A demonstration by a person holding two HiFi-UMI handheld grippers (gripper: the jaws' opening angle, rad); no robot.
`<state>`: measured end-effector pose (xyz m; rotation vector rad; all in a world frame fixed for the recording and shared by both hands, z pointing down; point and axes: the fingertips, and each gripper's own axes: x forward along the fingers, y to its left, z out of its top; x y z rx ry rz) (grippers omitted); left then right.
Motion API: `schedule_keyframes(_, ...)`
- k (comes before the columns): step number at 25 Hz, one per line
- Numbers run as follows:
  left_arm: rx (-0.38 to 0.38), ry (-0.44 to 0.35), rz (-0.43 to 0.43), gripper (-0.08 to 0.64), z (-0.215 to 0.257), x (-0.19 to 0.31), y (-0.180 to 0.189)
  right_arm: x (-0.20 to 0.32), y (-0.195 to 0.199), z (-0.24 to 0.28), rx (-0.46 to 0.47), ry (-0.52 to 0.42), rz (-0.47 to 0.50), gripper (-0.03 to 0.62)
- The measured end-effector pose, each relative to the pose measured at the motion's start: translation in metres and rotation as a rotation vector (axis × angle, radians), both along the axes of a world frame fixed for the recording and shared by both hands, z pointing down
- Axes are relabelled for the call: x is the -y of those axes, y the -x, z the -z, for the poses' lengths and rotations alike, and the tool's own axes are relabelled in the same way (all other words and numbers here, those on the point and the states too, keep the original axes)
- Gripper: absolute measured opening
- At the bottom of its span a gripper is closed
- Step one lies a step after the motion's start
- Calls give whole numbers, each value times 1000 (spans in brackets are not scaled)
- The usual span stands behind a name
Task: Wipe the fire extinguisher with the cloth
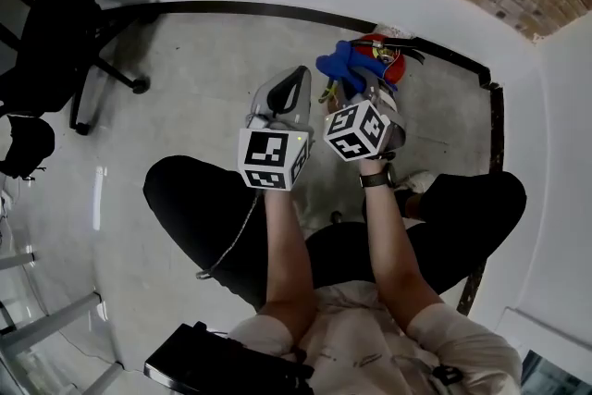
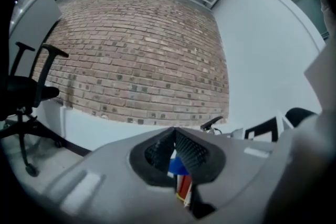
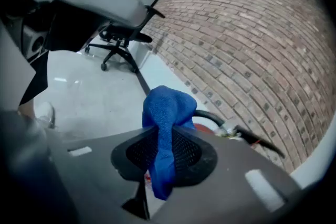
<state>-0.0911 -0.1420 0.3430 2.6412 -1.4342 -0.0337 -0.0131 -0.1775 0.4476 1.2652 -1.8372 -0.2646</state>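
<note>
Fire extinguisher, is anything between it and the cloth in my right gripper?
Nothing visible. The right gripper grips the blue cloth right by the fire extinguisher; the left gripper sits off to the side, not between.

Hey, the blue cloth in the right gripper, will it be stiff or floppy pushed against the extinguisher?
Probably floppy: the cloth bunches above the right gripper and droops below its jaws. Likely light, since one pinched fold holds it all. It should mould round the extinguisher.
</note>
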Motion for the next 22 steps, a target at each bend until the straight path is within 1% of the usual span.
schedule_keyframes(2,-4,36,4,0,-12,4,2,-3,7,-36,-41,64,0,67)
schedule_keyframes(4,-20,59,3,0,-23,6,1,-5,5,-78,-50,124,-30,67)
schedule_keyframes(6,-36,62,1,0,-31,10,1,-6,0,-123,-45,172,-61,66)
schedule_keyframes(8,-43,59,3,0,-39,13,3,-6,-2,-168,-60,201,-79,66)
schedule_keyframes(11,-21,59,10,0,-50,18,5,-7,-5,-233,-86,245,-89,66)
schedule_keyframes(14,-3,68,22,0,-59,22,8,-7,-3,-275,-109,291,-83,66)
schedule_keyframes(17,3,95,47,0,-72,27,14,-4,1,-296,-205,300,-61,66)
schedule_keyframes(18,5,104,53,0,-75,27,15,-8,1,-305,-211,337,-56,66)
schedule_keyframes(21,15,112,67,0,-77,27,21,-22,-7,-349,-134,520,-89,66)
schedule_keyframes(22,21,114,72,0,-77,27,23,-25,-10,-362,-115,563,-98,66)
